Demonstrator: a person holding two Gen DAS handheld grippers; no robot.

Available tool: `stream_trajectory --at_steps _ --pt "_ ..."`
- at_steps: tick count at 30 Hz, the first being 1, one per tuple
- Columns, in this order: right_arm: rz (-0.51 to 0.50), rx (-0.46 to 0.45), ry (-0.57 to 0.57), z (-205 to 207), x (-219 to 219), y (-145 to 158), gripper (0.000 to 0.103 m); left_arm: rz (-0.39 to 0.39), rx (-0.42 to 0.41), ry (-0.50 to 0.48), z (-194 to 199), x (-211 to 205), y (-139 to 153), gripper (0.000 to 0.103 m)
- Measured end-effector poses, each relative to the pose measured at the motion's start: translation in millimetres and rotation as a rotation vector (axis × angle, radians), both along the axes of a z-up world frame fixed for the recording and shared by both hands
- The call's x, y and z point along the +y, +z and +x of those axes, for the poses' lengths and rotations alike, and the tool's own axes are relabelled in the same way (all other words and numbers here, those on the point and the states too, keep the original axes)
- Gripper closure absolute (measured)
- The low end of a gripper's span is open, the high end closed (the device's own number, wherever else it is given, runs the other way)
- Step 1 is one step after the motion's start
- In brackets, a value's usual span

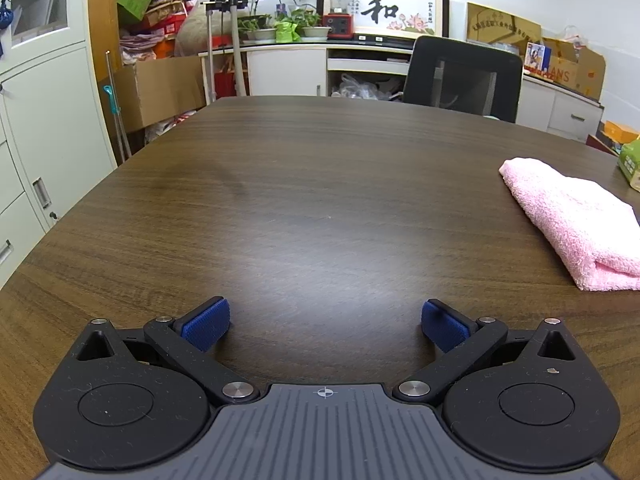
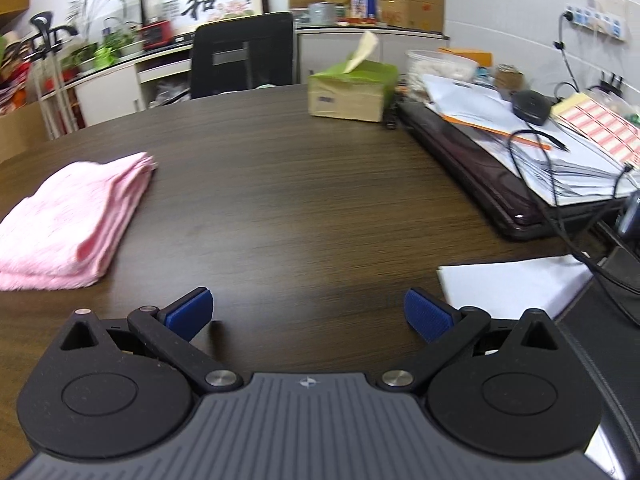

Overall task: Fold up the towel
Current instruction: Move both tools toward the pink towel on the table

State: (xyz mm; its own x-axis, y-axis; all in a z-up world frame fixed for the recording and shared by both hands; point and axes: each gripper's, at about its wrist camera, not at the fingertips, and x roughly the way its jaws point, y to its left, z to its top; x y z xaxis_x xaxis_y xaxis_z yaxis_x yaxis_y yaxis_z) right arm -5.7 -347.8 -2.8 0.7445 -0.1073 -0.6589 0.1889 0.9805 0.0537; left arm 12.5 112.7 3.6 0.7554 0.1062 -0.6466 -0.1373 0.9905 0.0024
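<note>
A pink towel (image 1: pixel 576 224) lies folded into a thick rectangle on the dark wooden table (image 1: pixel 304 184). It sits at the right edge of the left wrist view and at the left of the right wrist view (image 2: pixel 68 220). My left gripper (image 1: pixel 325 326) is open and empty, low over the bare table to the left of the towel. My right gripper (image 2: pixel 308 314) is open and empty, low over the table to the right of the towel. Neither gripper touches the towel.
A green tissue box (image 2: pixel 352 88) stands at the far side. A dark laptop (image 2: pixel 480 168) under stacked papers, a mouse and cables fill the right side. A white sheet (image 2: pixel 512 284) lies near my right gripper. A black office chair (image 1: pixel 464 76) stands behind the table.
</note>
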Motion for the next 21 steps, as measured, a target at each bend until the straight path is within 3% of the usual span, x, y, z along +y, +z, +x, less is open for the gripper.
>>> stream_trajectory --at_steps 6,21 --pt "-0.052 0.002 0.006 0.3 -2.7 -4.4 0.000 0.003 0.001 -0.001 -0.4 0.6 -0.1 0.000" --pt "-0.036 0.004 0.026 0.1 -6.6 -2.5 0.000 0.001 0.000 0.006 -1.9 9.8 -1.1 0.000"
